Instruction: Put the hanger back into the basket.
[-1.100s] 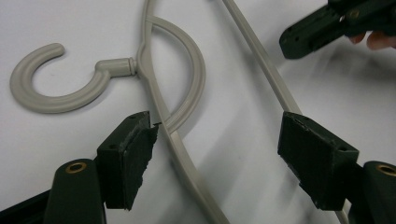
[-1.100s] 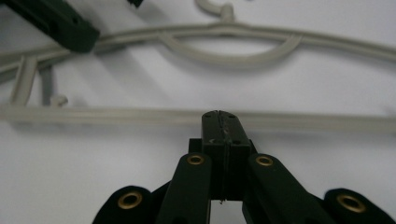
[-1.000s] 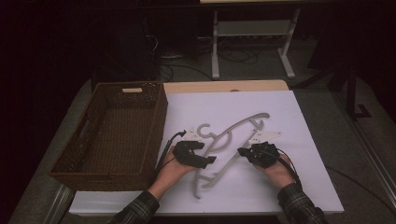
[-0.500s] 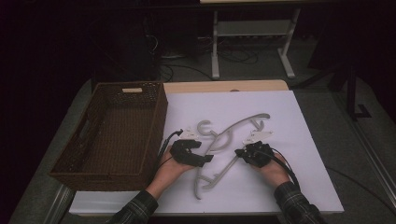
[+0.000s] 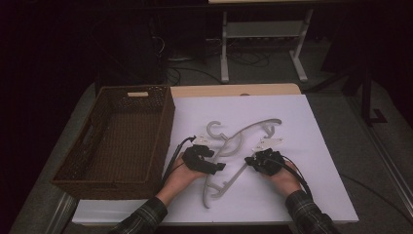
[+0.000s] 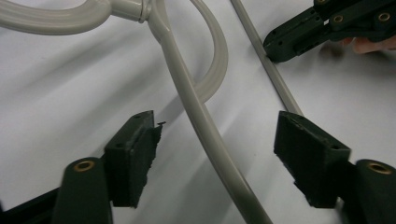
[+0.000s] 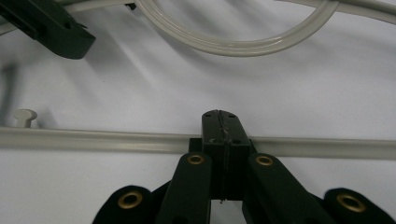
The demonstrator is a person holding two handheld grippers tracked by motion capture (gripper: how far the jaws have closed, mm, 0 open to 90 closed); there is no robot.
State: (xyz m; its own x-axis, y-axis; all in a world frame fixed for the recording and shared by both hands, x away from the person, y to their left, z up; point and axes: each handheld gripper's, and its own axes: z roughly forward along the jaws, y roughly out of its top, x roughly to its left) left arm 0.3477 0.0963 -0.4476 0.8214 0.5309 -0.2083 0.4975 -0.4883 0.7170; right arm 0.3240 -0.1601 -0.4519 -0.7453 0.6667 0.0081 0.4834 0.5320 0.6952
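On the white sheet (image 5: 302, 126) covering the table (image 5: 229, 90) lies a pale plastic hanger (image 5: 238, 146), set diagonally with its hook (image 5: 213, 128) pointing toward the far side and one arm end reaching down toward the person's edge. Left of the sheet stands a dark woven basket (image 5: 97, 156), just beside the person's left hand (image 5: 181, 171).

Both forearms in plaid sleeves (image 5: 141, 219) come up from the near edge. The left tongs (image 5: 220, 166) rest low over the hanger with the jaws spread wide apart; from the left gripper view, the hanger's rounded arm (image 6: 205, 130) runs between the two black pads (image 6: 135, 154) without touching either, and the curved neck loops off behind it.

The right tongs (image 5: 249, 161) sit on the other side of the hanger, well apart from the left ones. From the right gripper view their jaws are pressed together, clenched on the hanger's thin straight bar (image 7: 93, 140), which crosses from side to side beneath the tips (image 7: 223, 122). A small peg (image 7: 24, 115) stands up from that bar farther along.
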